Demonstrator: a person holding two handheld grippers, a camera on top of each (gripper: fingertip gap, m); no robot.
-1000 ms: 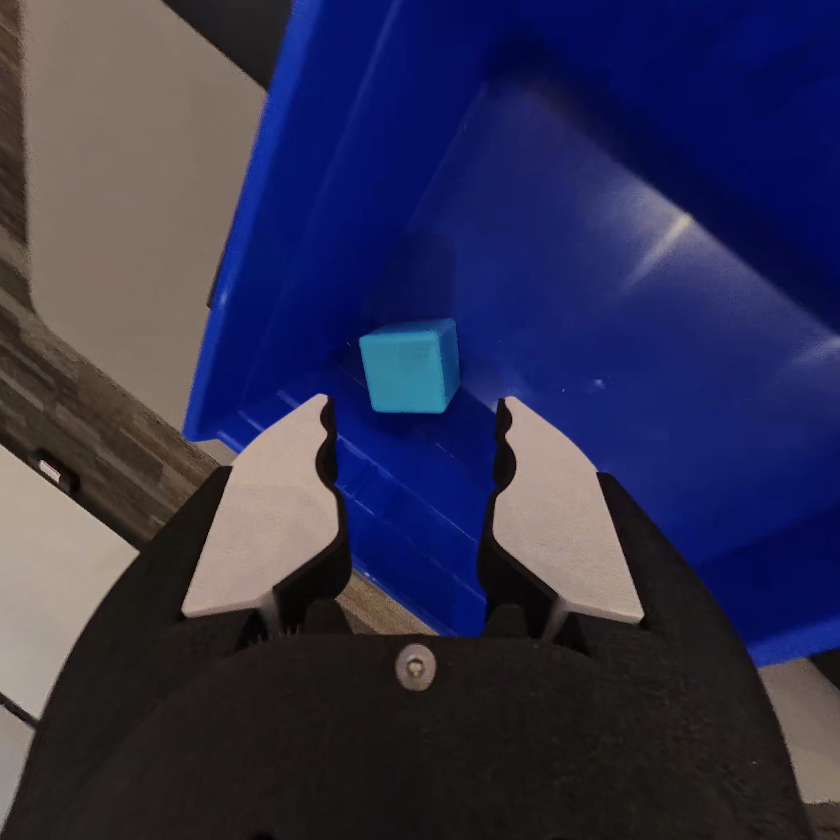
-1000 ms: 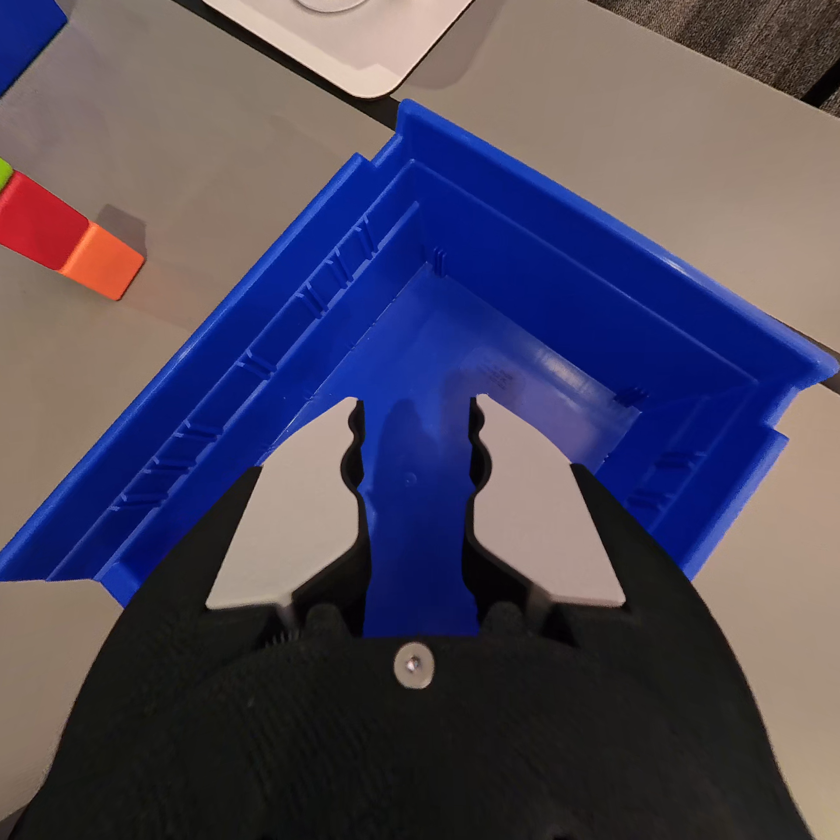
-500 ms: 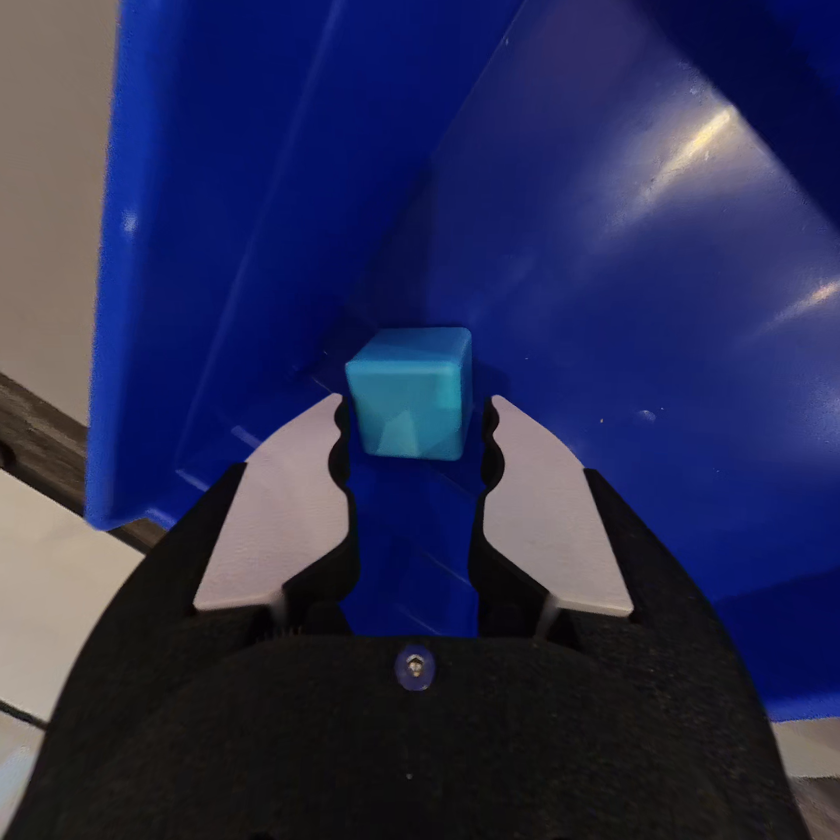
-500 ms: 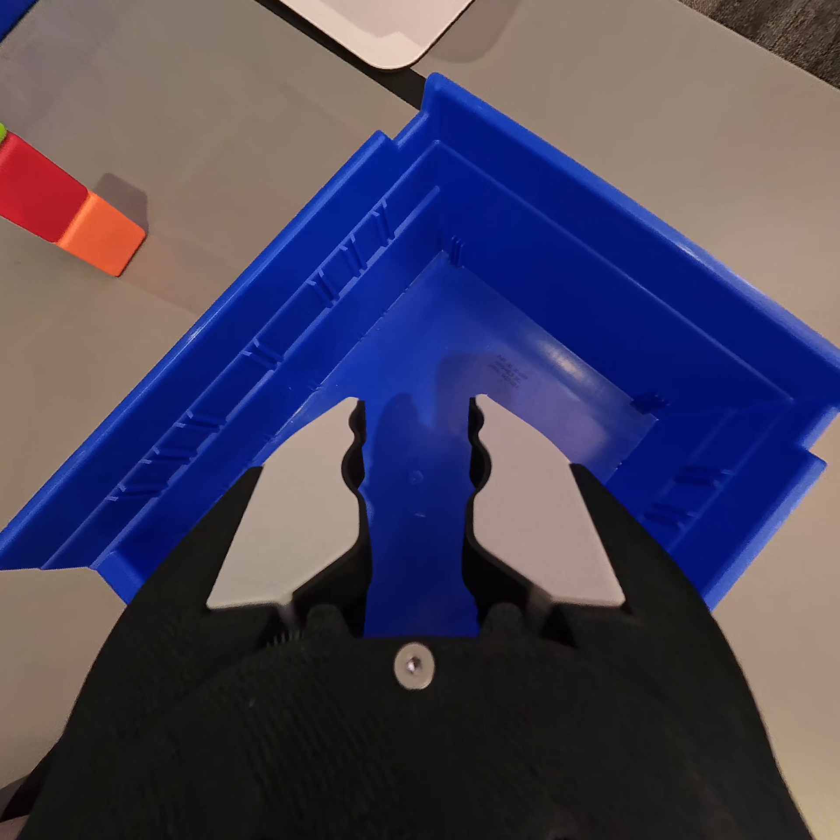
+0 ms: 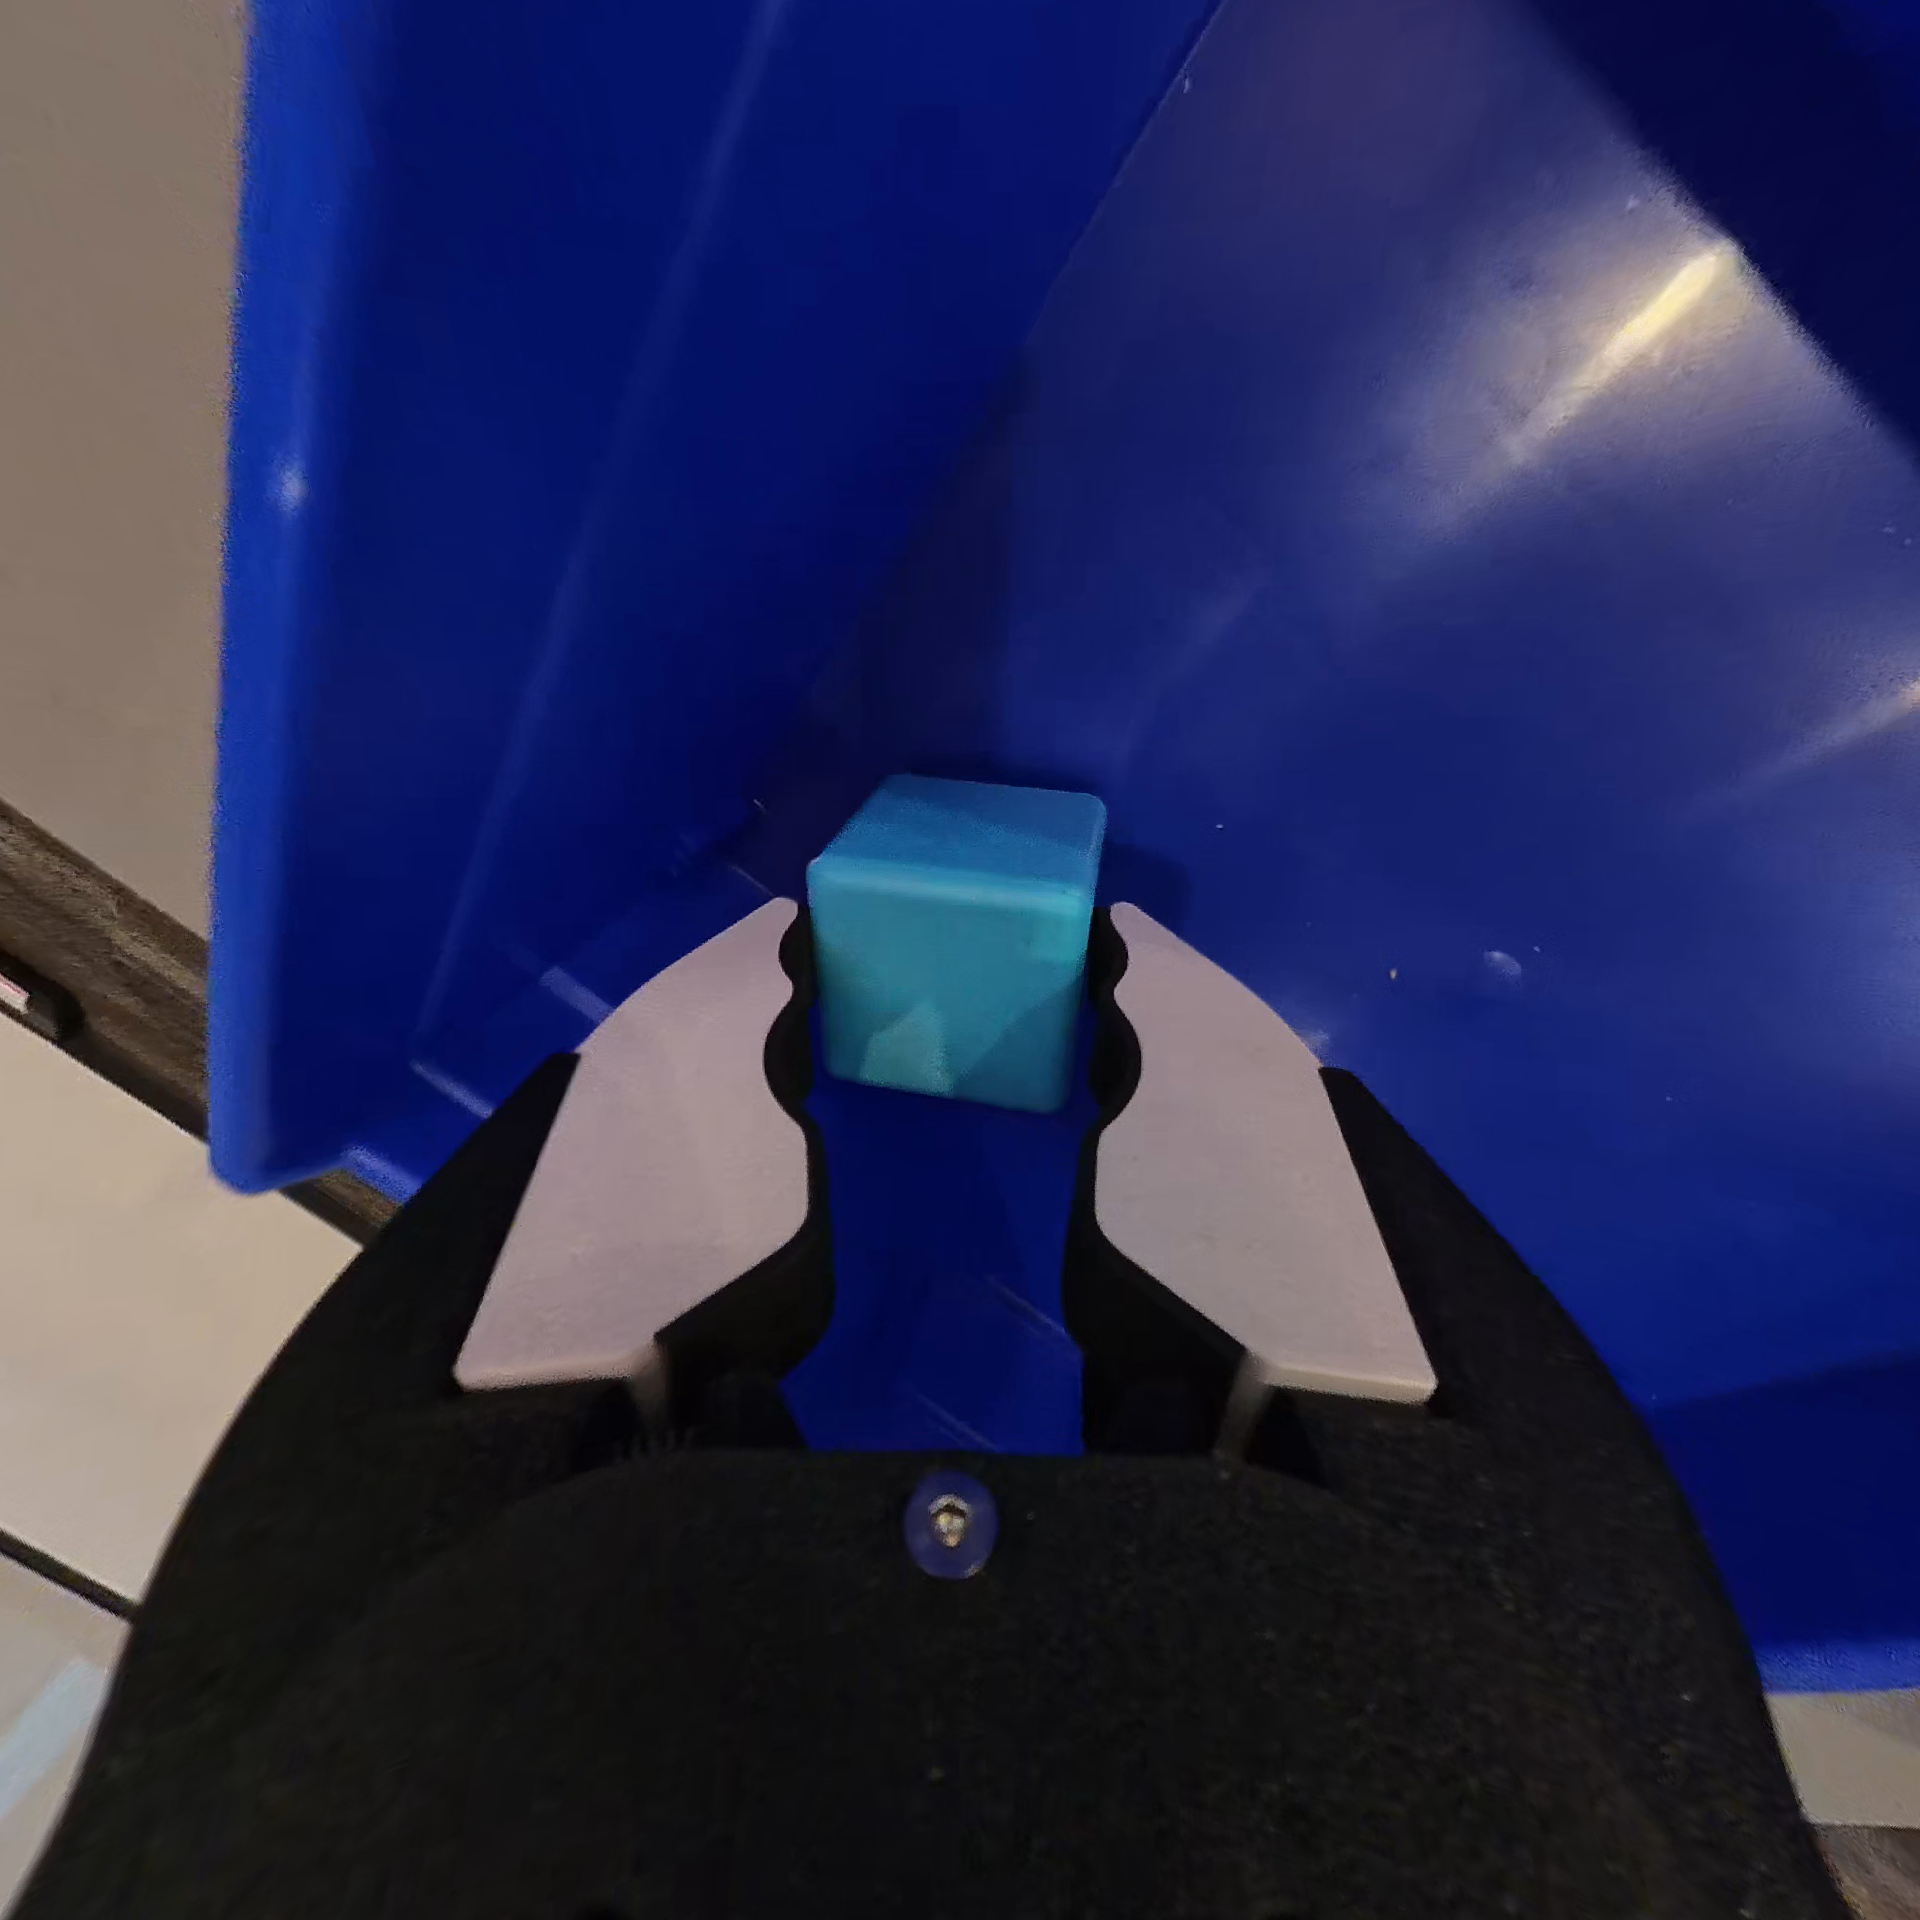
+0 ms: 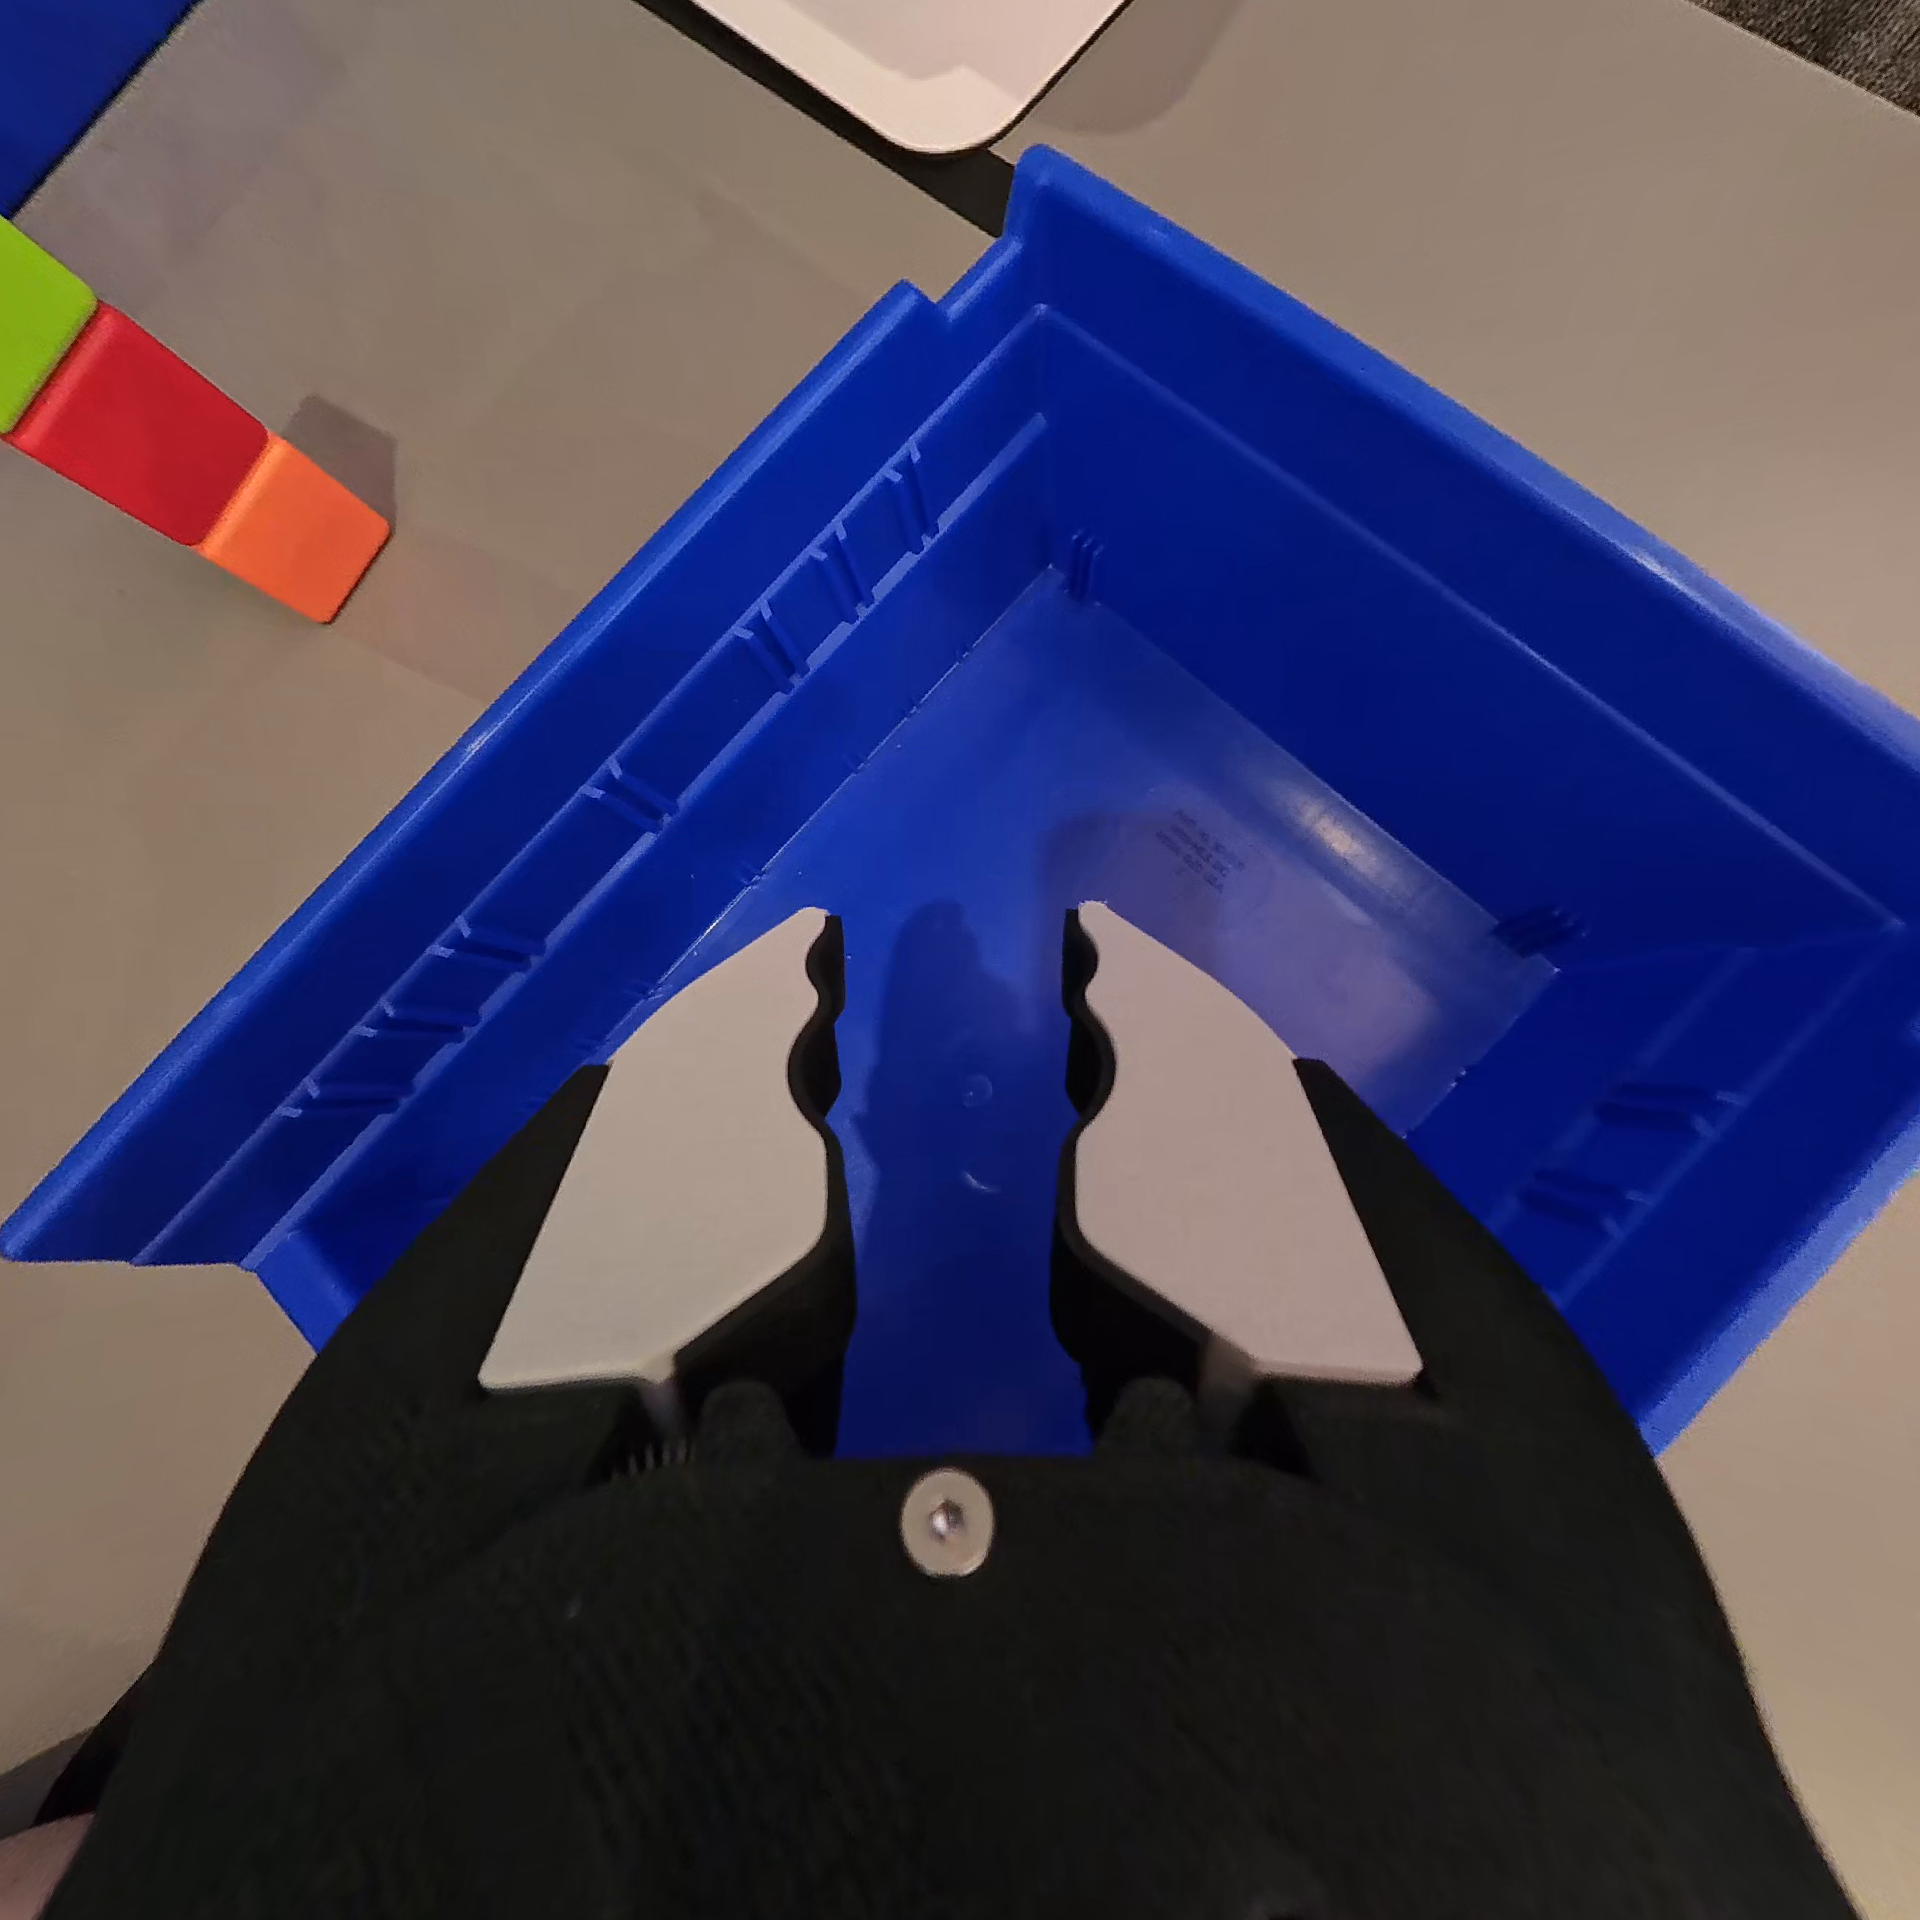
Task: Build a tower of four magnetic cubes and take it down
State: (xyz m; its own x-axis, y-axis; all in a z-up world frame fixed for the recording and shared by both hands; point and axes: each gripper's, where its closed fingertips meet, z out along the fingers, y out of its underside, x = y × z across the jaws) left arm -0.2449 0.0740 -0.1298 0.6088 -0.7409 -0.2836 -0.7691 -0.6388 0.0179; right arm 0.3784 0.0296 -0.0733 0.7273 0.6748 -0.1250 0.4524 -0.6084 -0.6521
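The left gripper (image 5: 945, 935) is reaching down into a blue bin (image 5: 623, 520), and its two fingers are sitting on either side of a light blue cube (image 5: 951, 966) that is resting on the bin floor close to where the floor meets the side wall. The left finger is pressing right up against the cube's side, while on the right a thin dark sliver is showing between finger and cube, so whether the jaws are actually gripping it or only closing in cannot be told from here. Over on the other side, the right gripper (image 6: 951, 920) is hanging above a second blue bin (image 6: 1455, 436) with its fingers spread moderately apart and nothing between them, only the bin's bare floor showing through the gap. That bin is sitting on a grey table (image 6: 520, 208). Off to the left on the table, a stack of cubes is standing just beside the bin's long wall: an orange cube (image 6: 296, 540) at the bottom, a red cube (image 6: 135, 426) on top of it, and a green cube (image 6: 36, 322) above that, running out of the picture's edge. A white board (image 6: 935, 62) with a rounded corner is lying at the far edge.
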